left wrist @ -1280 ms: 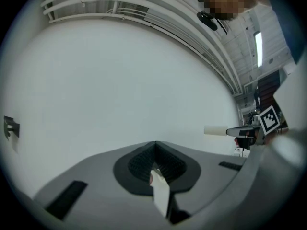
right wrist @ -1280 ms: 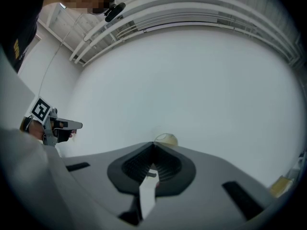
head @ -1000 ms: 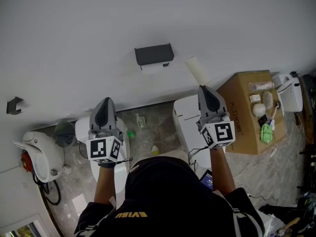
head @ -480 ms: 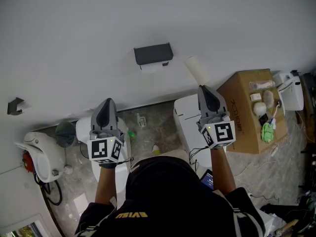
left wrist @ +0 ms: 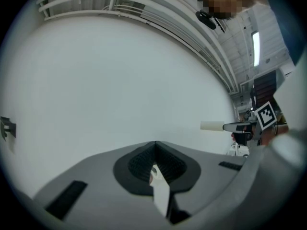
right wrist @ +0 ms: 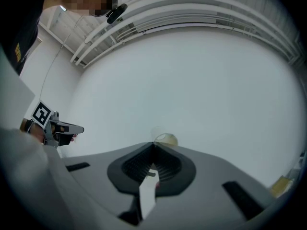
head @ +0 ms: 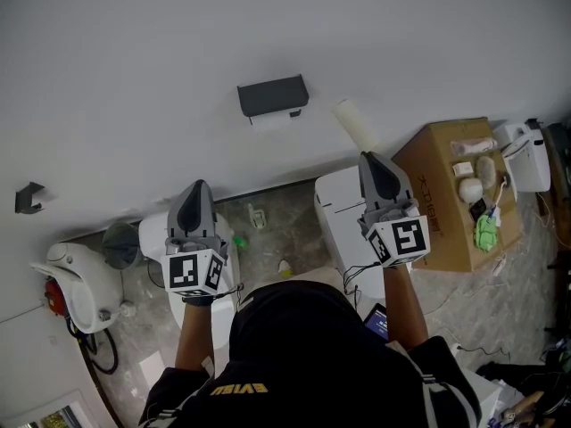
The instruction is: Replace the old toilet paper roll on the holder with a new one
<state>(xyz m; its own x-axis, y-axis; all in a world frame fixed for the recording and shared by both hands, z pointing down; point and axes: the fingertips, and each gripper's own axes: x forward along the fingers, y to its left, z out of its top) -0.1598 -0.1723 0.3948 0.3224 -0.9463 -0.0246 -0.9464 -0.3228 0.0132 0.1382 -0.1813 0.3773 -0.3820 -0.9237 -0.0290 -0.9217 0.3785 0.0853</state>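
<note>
A dark grey paper holder (head: 272, 96) hangs on the white wall with a strip of white paper (head: 276, 120) under it. My right gripper (head: 369, 159) (right wrist: 153, 144) is shut on the end of a bare cream cardboard tube (head: 355, 125) (right wrist: 166, 139), which sticks out past its tips toward the wall, right of the holder. In the left gripper view that tube (left wrist: 211, 125) juts from the right gripper (left wrist: 240, 126). My left gripper (head: 197, 185) (left wrist: 154, 143) is shut with nothing in it, pointing level at bare wall, lower left of the holder.
A cardboard box (head: 443, 212) carrying small items stands at the right beside a white unit (head: 341, 219). A white device (head: 528, 163) sits further right. Below the left gripper are a white fixture (head: 153, 236) and a grey bin (head: 117, 243). A dark hook (head: 27, 196) is on the wall at left.
Both grippers hold as they were, jaws shut, the tube still in the right one. Only the head view has shifted a little.
</note>
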